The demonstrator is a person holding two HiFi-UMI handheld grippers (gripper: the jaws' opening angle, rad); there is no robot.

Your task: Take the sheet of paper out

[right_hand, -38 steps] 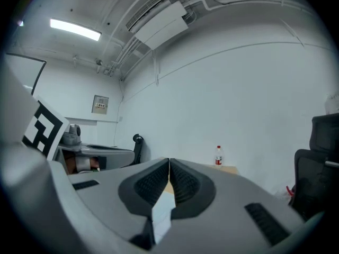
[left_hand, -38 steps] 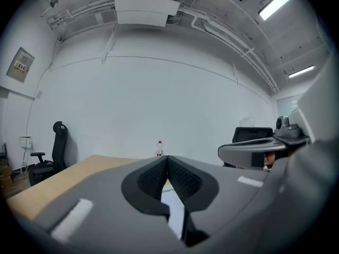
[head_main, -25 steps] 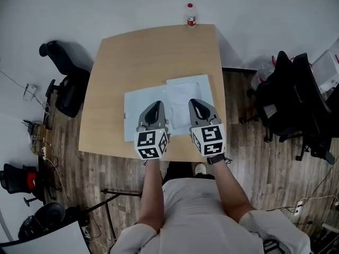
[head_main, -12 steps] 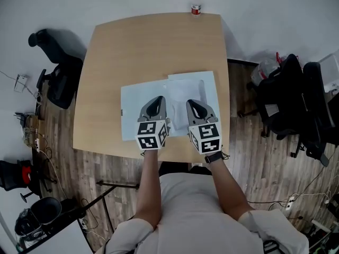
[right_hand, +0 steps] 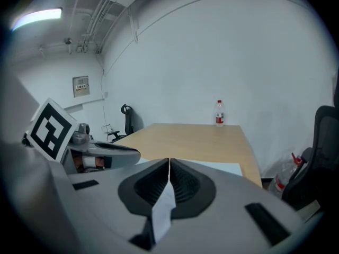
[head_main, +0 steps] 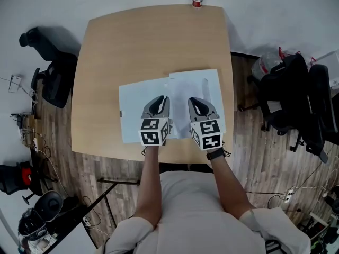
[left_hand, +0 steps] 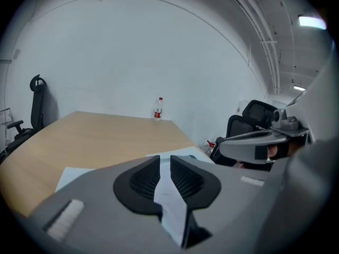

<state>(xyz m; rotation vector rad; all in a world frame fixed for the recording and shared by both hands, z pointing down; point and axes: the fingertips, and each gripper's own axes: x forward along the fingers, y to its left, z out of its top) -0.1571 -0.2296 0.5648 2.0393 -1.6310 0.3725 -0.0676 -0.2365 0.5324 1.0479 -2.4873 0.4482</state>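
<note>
Sheet of paper [head_main: 197, 83]: lay flat on counter [head_main: 148, 41], ahead of both tools. Right tool [right_hand: 169, 162] was closed on its near edge. Left tool [left_hand: 164, 157] stood narrowly parted, jaws just opening, paper edge between them.

I see a white shirt [head_main: 198, 210] with short sleeves. The right wrist wears a dark band [head_main: 214, 153]. The left gripper [head_main: 159, 99] and the right gripper [head_main: 195, 101] are grey and smooth, wide at the near end and narrow at the far end. Each has a cube [head_main: 153, 133] with black and white squares on it. Inside, the pads [left_hand: 144, 178] are black with little ridges.
</note>
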